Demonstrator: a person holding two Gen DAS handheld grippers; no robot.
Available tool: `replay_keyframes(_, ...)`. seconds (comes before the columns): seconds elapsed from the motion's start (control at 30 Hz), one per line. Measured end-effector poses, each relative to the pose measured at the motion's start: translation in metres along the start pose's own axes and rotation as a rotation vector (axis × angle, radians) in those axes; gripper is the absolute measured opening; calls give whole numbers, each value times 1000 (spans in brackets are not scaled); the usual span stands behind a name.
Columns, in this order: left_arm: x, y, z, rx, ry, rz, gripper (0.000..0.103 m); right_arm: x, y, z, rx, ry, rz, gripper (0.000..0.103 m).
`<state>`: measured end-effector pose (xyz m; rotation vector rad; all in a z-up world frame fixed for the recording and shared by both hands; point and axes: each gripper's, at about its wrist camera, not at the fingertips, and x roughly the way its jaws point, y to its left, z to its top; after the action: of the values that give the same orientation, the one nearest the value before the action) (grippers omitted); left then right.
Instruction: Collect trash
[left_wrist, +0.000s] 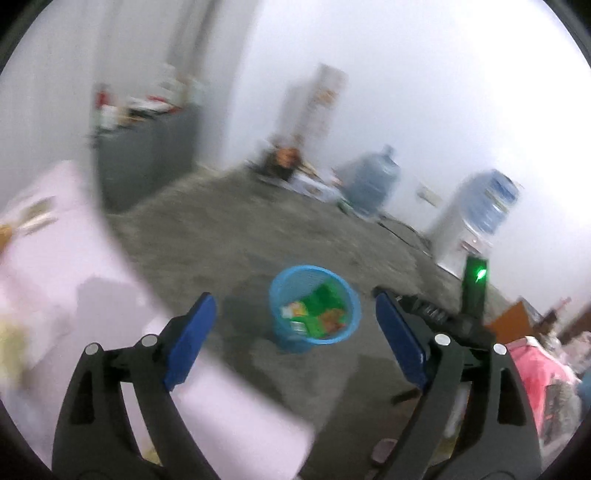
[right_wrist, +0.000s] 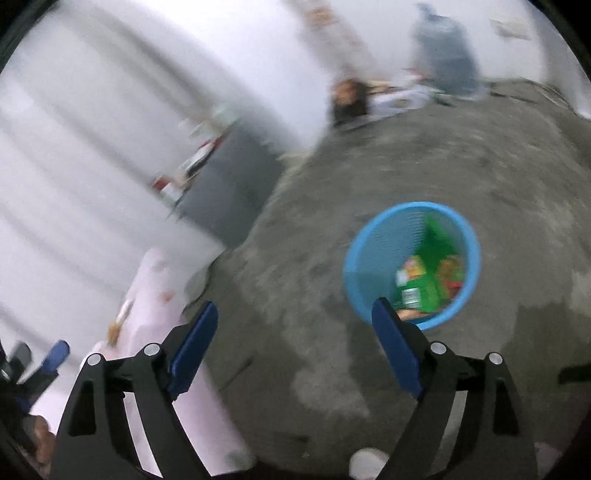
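Note:
A blue mesh trash basket (left_wrist: 284, 295) stands on the grey floor and holds green and orange wrappers (left_wrist: 321, 306). My left gripper (left_wrist: 295, 332) is open and empty, above and in front of the basket. In the right wrist view the same basket (right_wrist: 380, 236) sits to the right of centre with wrappers (right_wrist: 424, 284) inside. My right gripper (right_wrist: 291, 339) is open and empty, and its right finger (right_wrist: 395, 347) overlaps the basket's near rim. Both views are motion-blurred.
A table with a pale pink cloth (left_wrist: 55, 266) lies at the left, also seen in the right wrist view (right_wrist: 155, 295). A grey cabinet (left_wrist: 147, 155) stands by the wall. Water jugs (left_wrist: 373, 181) and a dispenser (left_wrist: 476, 221) stand at the back. Pink fabric (left_wrist: 535, 373) lies at right.

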<state>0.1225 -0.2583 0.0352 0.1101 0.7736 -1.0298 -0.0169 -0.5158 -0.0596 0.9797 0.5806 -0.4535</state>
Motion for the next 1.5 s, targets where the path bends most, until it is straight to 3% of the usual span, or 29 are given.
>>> replay_keyframes(0.1, -65, 37, -35, -50, -100, 133, 85, 10, 49, -16, -74, 76, 79, 84)
replay_keyframes(0.3, -157, 108, -109, -193, -185, 372, 85, 38, 150, -62, -232, 272, 232, 84)
replay_keyframes(0.47, -200, 162, -145, -366, -232, 446, 85, 72, 219, -95, -291, 422, 341, 84)
replay_keyframes(0.57, -214, 176, -142, -390, -278, 432, 85, 97, 254, -109, -275, 528, 409, 84)
replay_keyframes(0.73, -222, 201, -125, -393, -313, 354, 84, 116, 298, -117, -332, 534, 382, 84)
replay_keyframes(0.93, -188, 237, -84, -379, -234, 228, 67, 131, 333, -100, -470, 475, 322, 79)
replay_keyframes(1.1, -145, 266, -71, -427, -96, 225, 58, 152, 365, -103, -688, 446, 271, 71)
replay_keyframes(1.2, -131, 280, -74, -473, -62, 216, 55, 163, 375, -110, -779, 438, 249, 64)
replay_keyframes(1.47, -117, 294, -73, -459, -24, 230, 54, 189, 384, -122, -855, 450, 230, 46)
replay_keyframes(1.5, -114, 297, -72, -453, -18, 231, 51, 190, 383, -121, -851, 450, 234, 45)
